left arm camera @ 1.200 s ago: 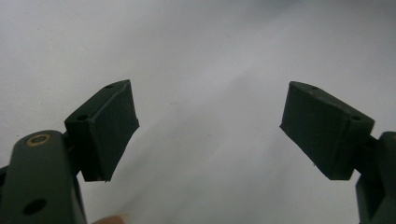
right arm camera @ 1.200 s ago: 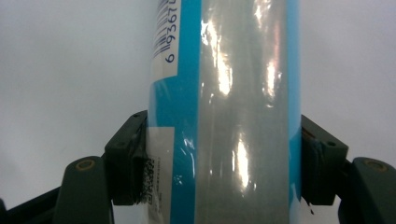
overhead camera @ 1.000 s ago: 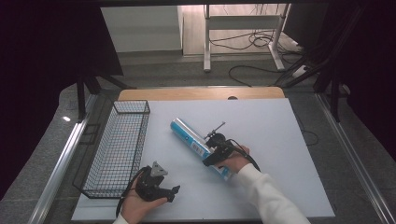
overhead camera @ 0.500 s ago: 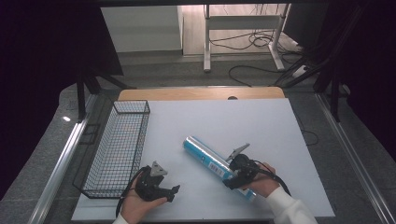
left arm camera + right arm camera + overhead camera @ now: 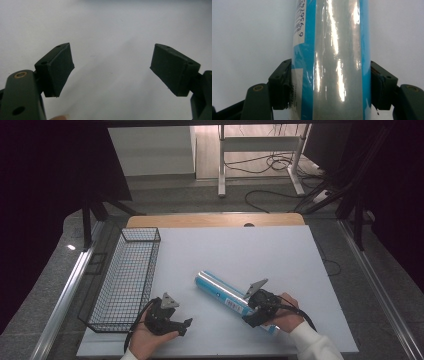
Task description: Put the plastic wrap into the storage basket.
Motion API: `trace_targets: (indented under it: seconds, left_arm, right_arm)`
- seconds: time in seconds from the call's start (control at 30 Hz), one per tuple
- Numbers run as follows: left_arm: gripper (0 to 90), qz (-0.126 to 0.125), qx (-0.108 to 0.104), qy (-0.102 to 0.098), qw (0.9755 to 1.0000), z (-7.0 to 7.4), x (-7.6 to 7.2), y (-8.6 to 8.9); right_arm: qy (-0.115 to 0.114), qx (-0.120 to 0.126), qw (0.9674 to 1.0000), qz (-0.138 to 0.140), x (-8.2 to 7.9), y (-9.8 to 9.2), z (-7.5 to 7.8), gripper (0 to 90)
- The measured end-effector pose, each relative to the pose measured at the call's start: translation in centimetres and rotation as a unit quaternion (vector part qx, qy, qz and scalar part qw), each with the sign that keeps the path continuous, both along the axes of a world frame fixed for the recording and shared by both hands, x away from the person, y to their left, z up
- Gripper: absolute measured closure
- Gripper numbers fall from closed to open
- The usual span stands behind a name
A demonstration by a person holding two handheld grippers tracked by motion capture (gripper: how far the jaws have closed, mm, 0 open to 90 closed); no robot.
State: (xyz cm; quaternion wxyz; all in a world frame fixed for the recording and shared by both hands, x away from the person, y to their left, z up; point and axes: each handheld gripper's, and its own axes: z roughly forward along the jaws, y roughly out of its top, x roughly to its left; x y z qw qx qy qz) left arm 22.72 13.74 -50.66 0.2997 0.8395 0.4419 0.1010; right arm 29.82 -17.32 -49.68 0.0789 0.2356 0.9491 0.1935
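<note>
While clamped, tube (image 5: 235, 301) nears table edge (image 5: 220, 353).

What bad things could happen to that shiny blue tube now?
The right gripper squeezes the blue tube near one end, so if lifted, the long free end might sag or swing. Its wrapping looks glossy and smooth, so it could slip between the pads. The tube is long, so it may catch the wire basket's rim if carried there.

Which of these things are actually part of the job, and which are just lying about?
Part of the job:
- blue tube, clamped in the right gripper
- left gripper, open, holding nothing

Lying about:
- wire basket, apart from both grippers
- cables on the floor beyond the table
</note>
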Motion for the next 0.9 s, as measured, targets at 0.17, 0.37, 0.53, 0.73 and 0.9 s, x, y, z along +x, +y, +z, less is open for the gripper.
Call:
trace_targets:
  seconds: [0.17,0.37,0.53,0.73,0.9]
  left_arm:
    - [18.1,0.001,-0.001,-0.001,1.0,0.0,0.0,0.1]
    - [18.1,-0.003,-0.004,-0.003,1.0,0.2,-0.2,0.1]
    - [18.1,-0.004,-0.006,-0.002,1.0,0.3,-0.3,0.2]
    - [18.0,-0.008,-0.006,-0.003,0.9999,0.3,-0.3,0.0]
    - [18.1,-0.01,-0.005,-0.001,0.9999,0.2,-0.4,0.0]
  right_arm:
    - [-0.001,-0.005,0.9986,0.052,0.2,0.0,0.0,31.7]
    - [-0.005,-0.003,0.9951,0.099,0.2,-0.1,0.0,31.5]
    - [0.002,-0.001,0.9936,0.113,0.4,-0.2,0.0,30.4]
    - [0.005,0.012,0.9958,0.091,0.3,-0.2,0.3,13.4]
    - [-0.02,0.066,0.9965,0.047,0.2,-1.2,1.2,9.8]
